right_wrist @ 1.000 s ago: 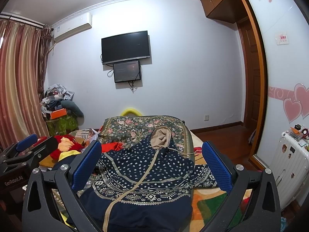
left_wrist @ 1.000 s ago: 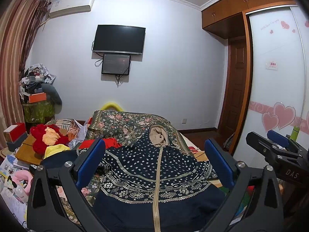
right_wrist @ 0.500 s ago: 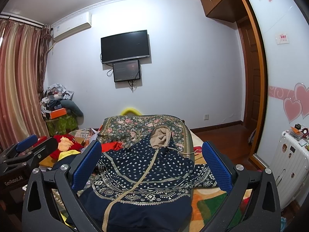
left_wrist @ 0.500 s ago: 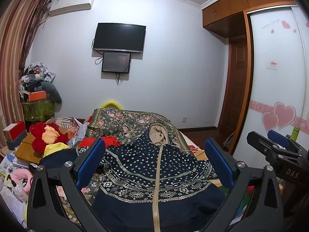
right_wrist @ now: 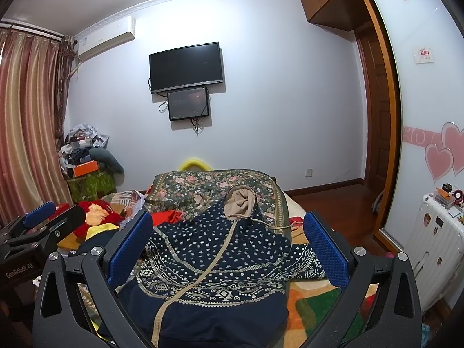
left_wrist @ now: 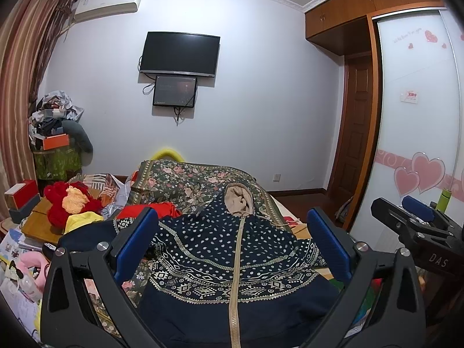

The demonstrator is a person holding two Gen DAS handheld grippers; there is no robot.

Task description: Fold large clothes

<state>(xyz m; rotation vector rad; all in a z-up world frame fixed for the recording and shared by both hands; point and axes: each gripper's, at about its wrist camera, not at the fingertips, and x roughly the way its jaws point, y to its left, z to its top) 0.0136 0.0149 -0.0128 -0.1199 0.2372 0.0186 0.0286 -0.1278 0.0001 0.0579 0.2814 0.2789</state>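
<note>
Navy hooded jacket (left_wrist: 232,264) lies spread front-up on the bed (right_wrist: 313,298), zipper facing up. Long axis runs from the near edge of the bed toward the far edge; the hood (left_wrist: 239,200), tan lining showing, points away toward the far wall, and the plain navy hem is at the near edge, closest to both cameras. In the left wrist view the tan zipper (left_wrist: 236,275) runs almost straight up the middle; in the right wrist view it slants from lower left to upper right. White dots across the chest, geometric bands lower down. Hood rests on a green floral blanket (left_wrist: 188,179) that covers the far part of the bed. One patterned sleeve (right_wrist: 304,258) sticks out toward the right edge of the bed. Hood drawstring (right_wrist: 278,226) trails to the right.

Left gripper (left_wrist: 233,240) hovers above the near edge, jaws spread wide, nothing between them, blue pads (left_wrist: 134,245) clear of the fabric. Right gripper (right_wrist: 229,245) likewise: wide apart, empty, above the hem.

Red cloth (left_wrist: 158,210) sits just left of the jacket near the left edge. Red and yellow plush toy (left_wrist: 69,203) lies further left, off the bed. TV (left_wrist: 179,53) on the far wall, wardrobe door with pink hearts (left_wrist: 420,171) on the right.
</note>
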